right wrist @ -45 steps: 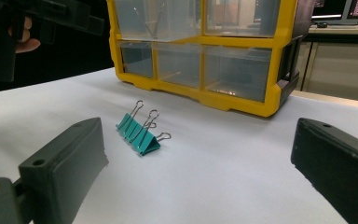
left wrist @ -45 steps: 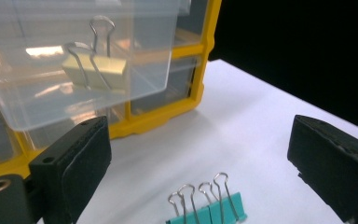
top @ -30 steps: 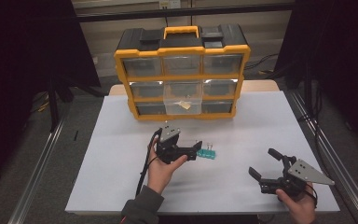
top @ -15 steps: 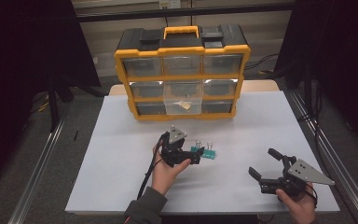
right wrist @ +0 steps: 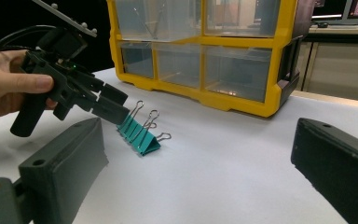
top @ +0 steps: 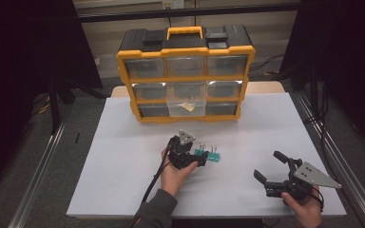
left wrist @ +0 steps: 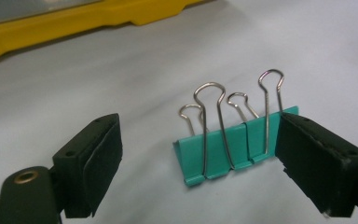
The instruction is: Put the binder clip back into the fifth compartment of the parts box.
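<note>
Jaws of the left gripper (left wrist: 200,158) are wide open, one on each side of the green clips (left wrist: 233,144) standing on the white worktop (top: 123,161), probably ready to pinch them. Right gripper (top: 274,172) waits open, well apart, near the edge.

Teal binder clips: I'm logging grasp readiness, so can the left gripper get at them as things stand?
Probably yes. The left gripper is open with its jaws either side of the teal binder clips, one jaw close beside their end, and bare table around them.
</note>
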`<move>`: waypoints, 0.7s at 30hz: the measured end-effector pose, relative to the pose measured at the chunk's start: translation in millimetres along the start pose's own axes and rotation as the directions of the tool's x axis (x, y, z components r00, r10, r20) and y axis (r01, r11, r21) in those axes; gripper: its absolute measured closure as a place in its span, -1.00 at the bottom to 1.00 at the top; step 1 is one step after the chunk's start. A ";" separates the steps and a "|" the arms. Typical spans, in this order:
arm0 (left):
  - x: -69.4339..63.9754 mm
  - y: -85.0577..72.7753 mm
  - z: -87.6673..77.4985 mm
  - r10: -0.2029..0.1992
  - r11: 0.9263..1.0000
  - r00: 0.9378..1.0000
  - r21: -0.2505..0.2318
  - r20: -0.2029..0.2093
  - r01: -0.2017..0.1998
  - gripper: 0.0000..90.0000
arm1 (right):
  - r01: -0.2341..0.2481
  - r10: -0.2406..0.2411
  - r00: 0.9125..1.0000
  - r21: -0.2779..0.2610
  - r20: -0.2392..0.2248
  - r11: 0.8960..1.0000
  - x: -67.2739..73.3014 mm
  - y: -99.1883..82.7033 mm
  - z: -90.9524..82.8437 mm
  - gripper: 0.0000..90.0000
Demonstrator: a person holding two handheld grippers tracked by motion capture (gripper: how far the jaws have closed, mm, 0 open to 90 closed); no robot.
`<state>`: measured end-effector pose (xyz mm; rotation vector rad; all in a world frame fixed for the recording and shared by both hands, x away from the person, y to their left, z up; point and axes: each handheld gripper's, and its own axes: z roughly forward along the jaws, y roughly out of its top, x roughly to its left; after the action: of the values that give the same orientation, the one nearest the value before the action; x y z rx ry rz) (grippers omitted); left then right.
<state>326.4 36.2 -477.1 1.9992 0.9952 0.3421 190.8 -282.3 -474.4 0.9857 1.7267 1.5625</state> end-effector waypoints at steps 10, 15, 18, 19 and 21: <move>-1.3 -2.7 5.6 0.041 0.997 0.999 0.066 -0.007 -0.041 -0.32 | -0.001 0.001 1.000 0.001 -0.001 1.000 0.2 -0.1 0.0 -0.95; -2.1 -2.5 5.8 0.039 0.997 0.999 0.068 0.009 -0.039 -0.22 | 0.000 0.000 1.000 -0.001 0.000 1.000 -0.1 -0.3 0.3 -0.95; -3.4 -3.1 7.8 0.020 0.998 1.000 0.060 0.017 -0.021 -0.16 | 0.000 0.000 1.000 0.000 0.000 1.000 0.1 -0.3 0.2 -0.95; -1.6 -3.1 7.5 0.054 0.996 0.998 0.077 0.016 -0.055 -0.12 | 0.002 -0.002 1.000 -0.001 0.000 1.000 0.1 -0.3 0.3 -0.95; -2.5 -4.0 9.4 0.032 0.997 0.999 0.069 0.020 -0.034 -0.10 | 0.000 0.000 1.000 0.000 -0.001 1.000 0.2 -0.4 0.4 -0.95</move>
<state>328.0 30.2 -485.5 2.0799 0.9755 0.3100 191.0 -281.9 -474.8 0.9858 1.7271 1.5631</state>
